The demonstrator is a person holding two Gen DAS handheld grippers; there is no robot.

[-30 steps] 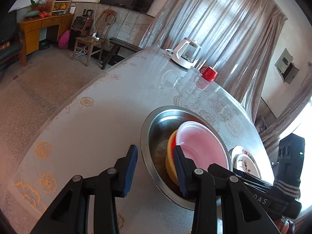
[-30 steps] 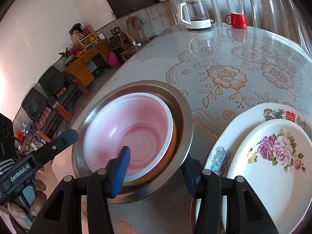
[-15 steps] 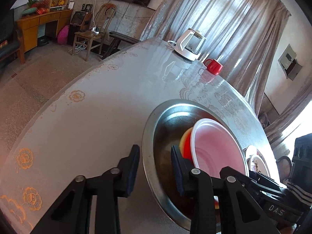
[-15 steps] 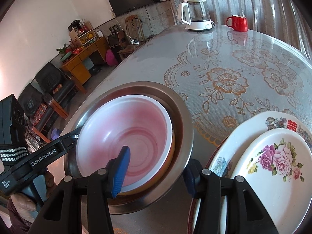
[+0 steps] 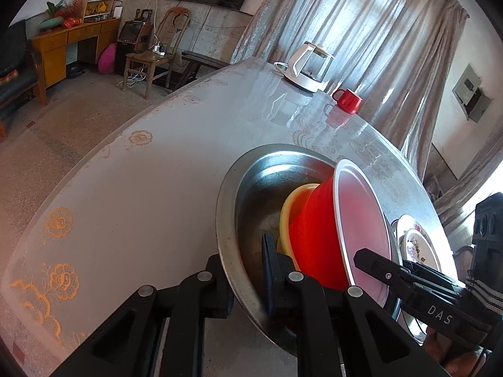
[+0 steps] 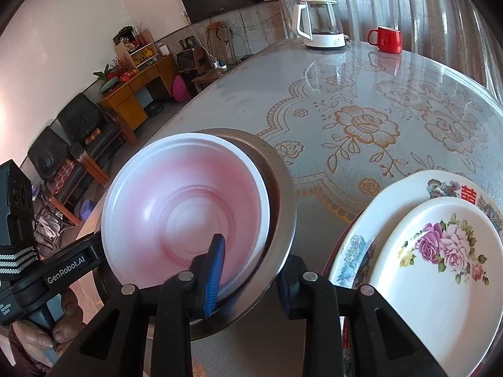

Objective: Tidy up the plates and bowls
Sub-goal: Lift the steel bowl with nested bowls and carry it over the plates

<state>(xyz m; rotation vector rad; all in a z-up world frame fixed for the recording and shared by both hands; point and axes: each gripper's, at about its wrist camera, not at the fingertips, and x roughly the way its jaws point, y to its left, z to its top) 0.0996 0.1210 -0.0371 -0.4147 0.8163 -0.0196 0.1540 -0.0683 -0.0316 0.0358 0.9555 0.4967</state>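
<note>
A steel basin (image 5: 251, 188) (image 6: 283, 213) sits tilted on the table and holds a yellow bowl (image 5: 290, 201). Nested in that is a red bowl (image 5: 314, 229) with a white-pink inside (image 6: 188, 207). My left gripper (image 5: 245, 282) is shut on the basin's near rim, one finger outside and one inside. My right gripper (image 6: 251, 282) is closing. Its left pad is inside the red bowl and its right pad is outside the basin's rim, so both walls are pinched between them. Two flowered plates (image 6: 440, 267) lie stacked to the right of the basin.
A white kettle (image 6: 317, 25) and a red mug (image 6: 386, 39) stand at the far side of the round lace-covered table (image 6: 361, 94). A hand holds the left gripper's handle at the lower left of the right wrist view. Chairs and a wooden desk stand beyond the table edge.
Both grippers' jaws have closed in on the basin's rim. The basin and its bowls have tipped up, so the red bowl's outer wall now shows in the left wrist view.
</note>
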